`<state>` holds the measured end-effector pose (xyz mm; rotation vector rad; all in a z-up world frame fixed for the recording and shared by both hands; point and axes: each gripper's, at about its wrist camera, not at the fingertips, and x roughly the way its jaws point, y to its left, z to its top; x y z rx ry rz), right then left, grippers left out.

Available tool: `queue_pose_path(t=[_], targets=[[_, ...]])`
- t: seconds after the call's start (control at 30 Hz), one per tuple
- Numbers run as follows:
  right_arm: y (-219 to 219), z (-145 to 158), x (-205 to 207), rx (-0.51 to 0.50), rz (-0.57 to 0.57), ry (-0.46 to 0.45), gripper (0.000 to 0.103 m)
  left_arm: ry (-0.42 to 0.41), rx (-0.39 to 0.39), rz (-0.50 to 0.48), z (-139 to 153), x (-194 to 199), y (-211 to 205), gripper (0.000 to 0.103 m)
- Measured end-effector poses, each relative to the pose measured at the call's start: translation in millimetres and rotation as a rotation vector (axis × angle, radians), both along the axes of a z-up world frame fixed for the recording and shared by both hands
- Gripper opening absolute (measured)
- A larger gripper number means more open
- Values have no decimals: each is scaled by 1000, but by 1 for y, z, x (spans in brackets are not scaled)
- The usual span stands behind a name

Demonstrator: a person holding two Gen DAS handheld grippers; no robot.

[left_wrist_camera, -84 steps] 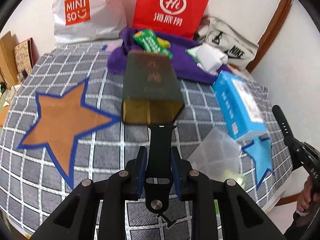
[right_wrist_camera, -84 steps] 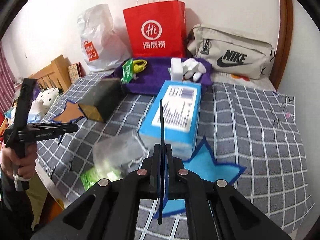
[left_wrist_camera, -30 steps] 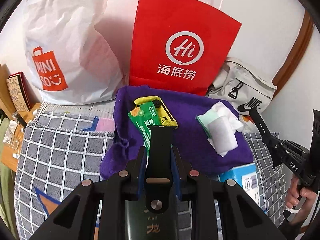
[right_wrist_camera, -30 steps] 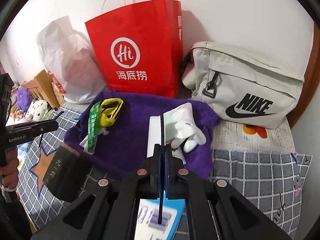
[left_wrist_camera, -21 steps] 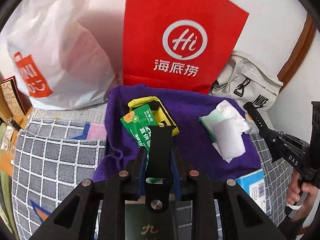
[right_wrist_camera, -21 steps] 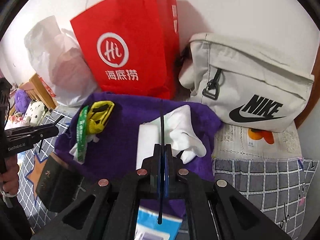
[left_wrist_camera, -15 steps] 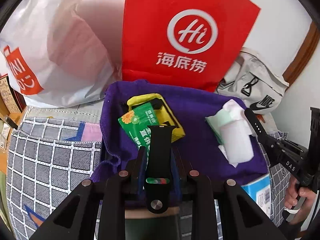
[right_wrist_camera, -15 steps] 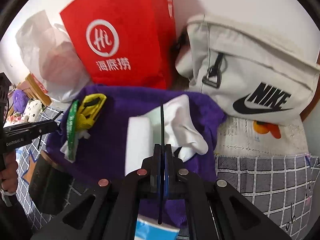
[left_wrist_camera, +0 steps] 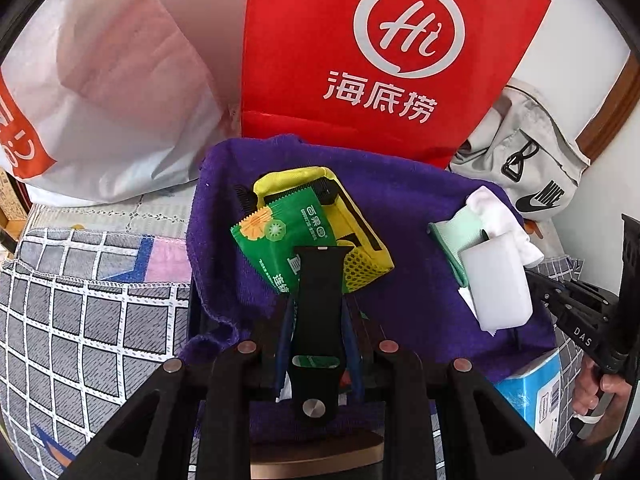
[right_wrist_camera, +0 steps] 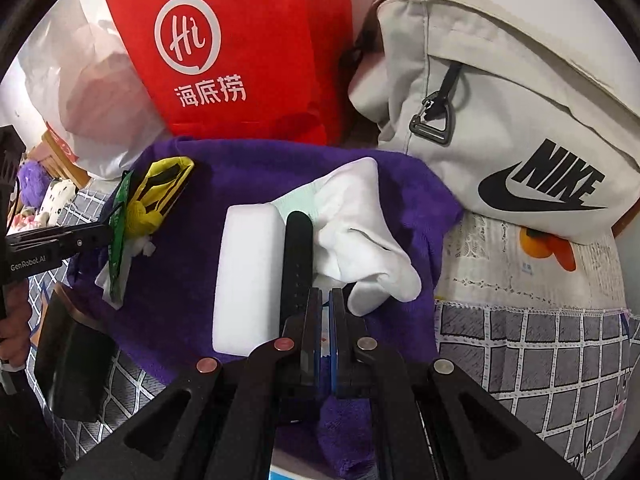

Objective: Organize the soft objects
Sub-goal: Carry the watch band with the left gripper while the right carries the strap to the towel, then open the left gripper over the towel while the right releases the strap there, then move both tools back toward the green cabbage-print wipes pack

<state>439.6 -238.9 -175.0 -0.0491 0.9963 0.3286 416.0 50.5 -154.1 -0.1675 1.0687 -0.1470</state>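
A purple towel (left_wrist_camera: 404,208) (right_wrist_camera: 248,168) lies on the bed in front of the bags. On it are a green packet (left_wrist_camera: 280,236), a yellow pouch (left_wrist_camera: 352,224) (right_wrist_camera: 160,188), a white sponge block (left_wrist_camera: 500,280) (right_wrist_camera: 244,268) and a white sock (right_wrist_camera: 360,232). My left gripper (left_wrist_camera: 318,312) is shut on a black watch strap (left_wrist_camera: 320,292), over the green packet. My right gripper (right_wrist_camera: 325,304) has opened a little; another black strap (right_wrist_camera: 297,256) lies flat beside its left finger, between the sponge and the sock.
A red paper bag (left_wrist_camera: 384,48) (right_wrist_camera: 240,48), a white plastic bag (left_wrist_camera: 100,92) and a beige Nike bag (right_wrist_camera: 500,112) stand behind the towel. A dark box (right_wrist_camera: 68,364) and a blue box (left_wrist_camera: 532,392) sit at the towel's near edge on the checked bedspread (left_wrist_camera: 80,312).
Both grippers moved forward and down over the purple towel. The right jaws parted slightly and its strap turned flat, now beside the left finger. The left still holds its strap.
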Motion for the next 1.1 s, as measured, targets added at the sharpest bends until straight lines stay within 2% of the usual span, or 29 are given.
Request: queue_pose_path(t=[0.17,0.27,0.33,0.37,0.4,0.63,0.87,0.97,1.1], targets=[[1,5,-4,4,4,-13,4,6,-4,-1,-1,1,0,24],[2,15,-11,6,12,-34,8,27,-8,4,1,0,2,34],[3,22,-17,14,8,-50,23,27,5,8,5,-4,3,47],[3,27,-21,19,5,-59,38,22,15,9,9,-8,5,47],[3,30,-25,21,2,-64,47,18,27,7,12,-11,5,47],[15,54,-75,-37,45,-108,53,7,75,-29,36,-41,-3,47],[15,56,-152,63,49,-145,56,-43,14,-38,53,-91,-10,47],[13,51,-180,66,51,-122,58,-50,-27,-45,58,-118,-12,47],[12,44,-223,45,69,-94,59,-93,1,-57,67,-158,-18,47]])
